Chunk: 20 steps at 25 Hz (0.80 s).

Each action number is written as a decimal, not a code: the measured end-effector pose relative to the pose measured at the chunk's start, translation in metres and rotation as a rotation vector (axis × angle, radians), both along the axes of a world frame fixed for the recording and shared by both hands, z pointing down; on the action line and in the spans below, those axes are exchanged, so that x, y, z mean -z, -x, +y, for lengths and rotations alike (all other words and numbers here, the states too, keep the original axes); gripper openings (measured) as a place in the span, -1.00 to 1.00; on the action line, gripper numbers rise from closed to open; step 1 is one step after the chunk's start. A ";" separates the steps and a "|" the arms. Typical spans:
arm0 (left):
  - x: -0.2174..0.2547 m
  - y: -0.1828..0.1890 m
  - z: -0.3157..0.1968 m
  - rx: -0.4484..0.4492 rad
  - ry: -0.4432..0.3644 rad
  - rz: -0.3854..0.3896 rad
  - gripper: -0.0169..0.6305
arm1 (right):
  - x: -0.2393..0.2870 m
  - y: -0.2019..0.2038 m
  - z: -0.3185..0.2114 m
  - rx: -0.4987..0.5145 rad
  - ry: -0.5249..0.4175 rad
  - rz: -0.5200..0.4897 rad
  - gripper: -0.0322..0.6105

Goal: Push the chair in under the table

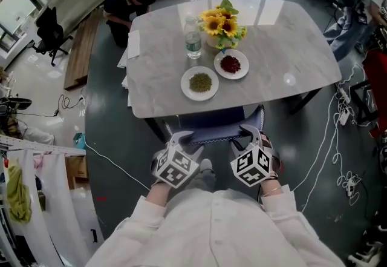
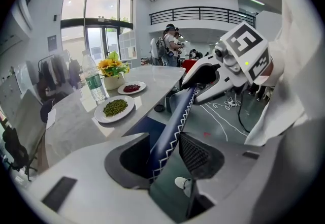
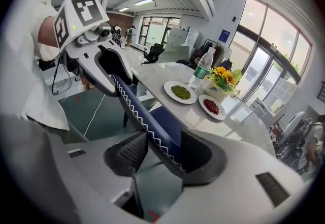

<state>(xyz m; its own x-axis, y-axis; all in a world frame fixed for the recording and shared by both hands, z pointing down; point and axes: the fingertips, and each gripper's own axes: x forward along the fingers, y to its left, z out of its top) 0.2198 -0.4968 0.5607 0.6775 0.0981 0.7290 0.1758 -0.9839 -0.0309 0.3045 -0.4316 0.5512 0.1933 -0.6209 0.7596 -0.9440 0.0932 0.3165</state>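
A chair with a dark blue backrest (image 1: 211,134) edged in white zigzag stitching stands at the near side of the marble table (image 1: 151,84), its seat partly beneath the top. My left gripper (image 1: 183,137) clamps the backrest's left end. In the left gripper view the backrest (image 2: 177,111) runs between the jaws of this gripper (image 2: 162,154). My right gripper (image 1: 249,134) clamps the right end. The right gripper view shows the padded edge (image 3: 137,111) wedged in that gripper (image 3: 160,149). Each gripper appears in the other's view, the right gripper (image 2: 203,78) and the left gripper (image 3: 109,68).
On the table stand a plate of green beans (image 1: 200,83), a plate of red berries (image 1: 230,65), a water bottle (image 1: 193,42) and a sunflower vase (image 1: 221,23). A person crouches beyond the far left corner (image 1: 127,2). Cables (image 1: 335,138) trail over the floor at the right.
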 end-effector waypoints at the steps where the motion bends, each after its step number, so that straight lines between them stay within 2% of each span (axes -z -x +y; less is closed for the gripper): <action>1: 0.000 0.001 0.000 -0.006 0.003 -0.002 -0.37 | 0.000 0.001 0.000 0.000 0.000 -0.001 -0.29; 5: -0.002 0.005 0.002 -0.022 0.005 0.005 -0.38 | -0.003 0.005 0.000 -0.002 0.017 -0.014 -0.29; 9: -0.003 0.007 0.004 -0.041 -0.034 0.041 -0.38 | -0.003 0.006 0.001 -0.016 0.022 -0.008 -0.29; 12: -0.002 0.007 0.005 -0.032 -0.014 0.043 -0.38 | -0.002 0.007 0.002 -0.016 0.012 0.002 -0.29; 15: 0.003 0.008 0.005 -0.002 0.053 0.055 -0.37 | -0.001 0.008 0.003 -0.012 0.011 0.002 -0.29; 20: 0.018 0.008 0.008 0.059 0.248 0.057 -0.36 | 0.000 0.009 0.003 0.008 0.040 -0.042 -0.29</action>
